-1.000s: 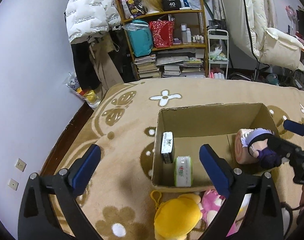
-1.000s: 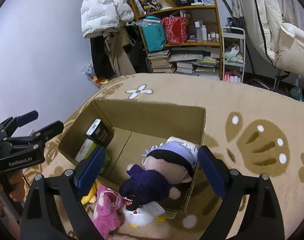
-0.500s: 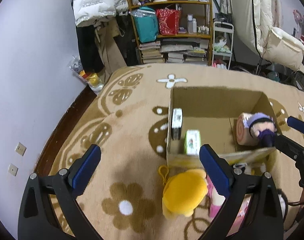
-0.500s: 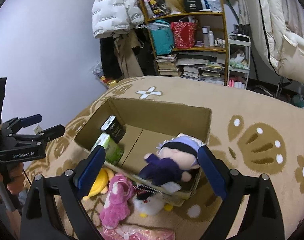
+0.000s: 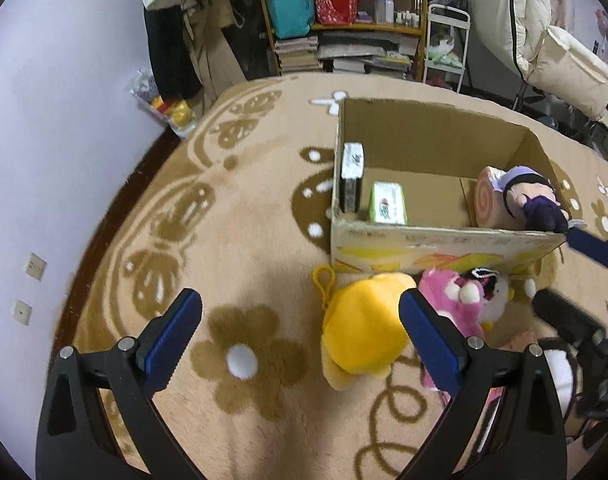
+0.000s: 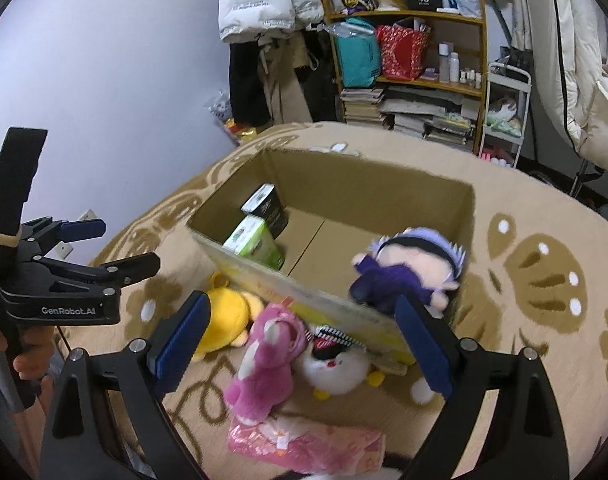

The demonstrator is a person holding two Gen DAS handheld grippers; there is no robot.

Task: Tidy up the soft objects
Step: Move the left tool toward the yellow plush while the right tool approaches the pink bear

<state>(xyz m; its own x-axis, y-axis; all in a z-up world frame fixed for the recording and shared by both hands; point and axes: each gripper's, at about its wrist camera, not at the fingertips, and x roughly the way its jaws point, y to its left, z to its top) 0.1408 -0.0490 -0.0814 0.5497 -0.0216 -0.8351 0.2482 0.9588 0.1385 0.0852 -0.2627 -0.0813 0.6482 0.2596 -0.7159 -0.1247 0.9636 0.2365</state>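
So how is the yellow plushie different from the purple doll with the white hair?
The yellow plushie is plain yellow all over; the purple doll has a purple body, pale face and whitish hair. The yellow plushie lies on the rug outside the cardboard box; the purple doll is inside the box, leaning at its front corner. Both are soft toys, and neither claw holds them.
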